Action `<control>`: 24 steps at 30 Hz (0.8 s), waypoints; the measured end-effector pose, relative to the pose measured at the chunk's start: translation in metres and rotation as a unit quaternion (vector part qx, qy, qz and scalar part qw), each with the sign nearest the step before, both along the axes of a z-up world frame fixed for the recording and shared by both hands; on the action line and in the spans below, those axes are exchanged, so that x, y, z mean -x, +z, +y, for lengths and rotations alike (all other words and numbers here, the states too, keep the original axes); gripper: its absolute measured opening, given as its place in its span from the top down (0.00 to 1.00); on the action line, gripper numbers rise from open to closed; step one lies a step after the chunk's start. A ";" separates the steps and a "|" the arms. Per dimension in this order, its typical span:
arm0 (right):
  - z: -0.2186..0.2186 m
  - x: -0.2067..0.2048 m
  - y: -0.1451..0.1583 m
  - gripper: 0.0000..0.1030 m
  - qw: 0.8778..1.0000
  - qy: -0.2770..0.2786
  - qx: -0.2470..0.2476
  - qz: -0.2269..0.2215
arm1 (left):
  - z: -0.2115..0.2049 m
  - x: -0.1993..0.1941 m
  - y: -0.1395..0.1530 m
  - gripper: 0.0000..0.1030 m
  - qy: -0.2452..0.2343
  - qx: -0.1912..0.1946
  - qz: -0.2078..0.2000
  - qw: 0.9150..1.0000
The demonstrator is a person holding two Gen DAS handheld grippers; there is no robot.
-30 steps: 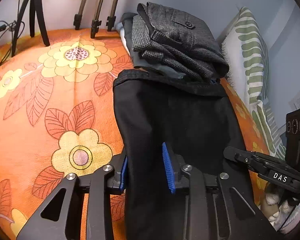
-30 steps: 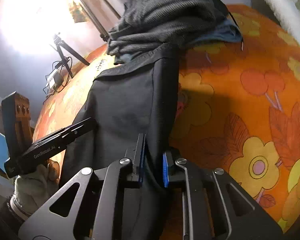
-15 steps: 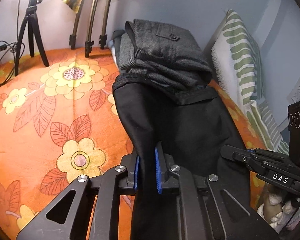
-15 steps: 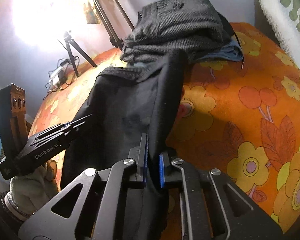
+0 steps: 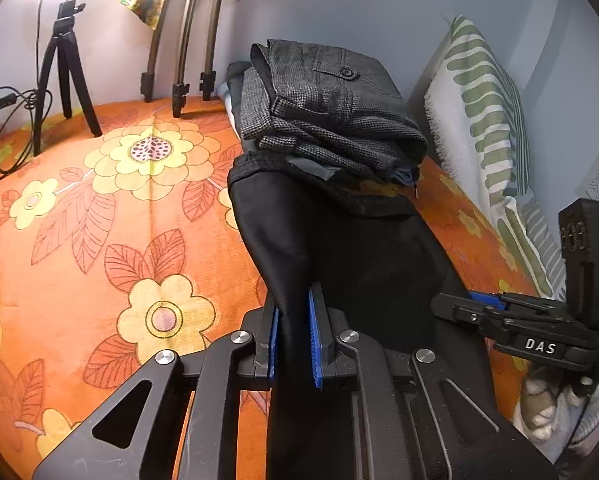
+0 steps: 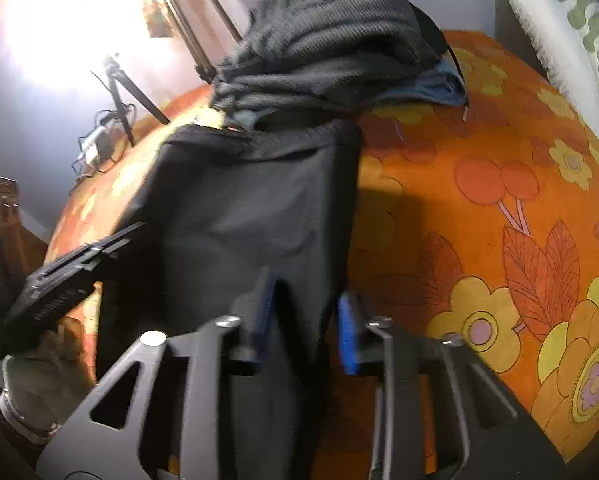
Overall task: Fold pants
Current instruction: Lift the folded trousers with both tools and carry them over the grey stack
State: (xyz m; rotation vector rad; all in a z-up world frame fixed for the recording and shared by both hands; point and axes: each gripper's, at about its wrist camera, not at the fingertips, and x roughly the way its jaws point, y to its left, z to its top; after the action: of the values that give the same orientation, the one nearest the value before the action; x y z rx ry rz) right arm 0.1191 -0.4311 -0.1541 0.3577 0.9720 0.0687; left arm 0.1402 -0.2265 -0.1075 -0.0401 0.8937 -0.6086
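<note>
black pants [image 5: 359, 248] laid on bedspread [image 5: 99, 240], waistband at 12 o'clock under grey pile [image 5: 331, 120] | left gripper [image 5: 293, 332] pinched on pants edge | right gripper [image 6: 305, 320] spread around fabric, grip judged lost | risk: uneven lift, pile dragged

Both wrist cams sit low and close, looking forward along the black pants [image 5: 363, 248] [image 6: 239, 216]; both catch the grey folded pile [image 5: 331, 108] [image 6: 331, 40].

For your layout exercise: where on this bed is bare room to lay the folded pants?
Free: the orange bedspread between the tripod and the black pants, and a narrower strip between pants and striped pillow. Crowded: the grey folded pile against the wall.
</note>
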 end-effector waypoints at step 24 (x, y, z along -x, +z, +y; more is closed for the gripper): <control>0.035 0.005 0.024 0.89 0.998 0.018 -0.014 -0.051 | 0.008 0.012 0.011 0.90 0.015 0.009 -0.018 1.000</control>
State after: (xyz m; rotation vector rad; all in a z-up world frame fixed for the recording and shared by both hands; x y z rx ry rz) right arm 0.1142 -0.3966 -0.1305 0.3600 0.8776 0.1320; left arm 0.1286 -0.2181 -0.0961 -0.0585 0.8513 -0.5875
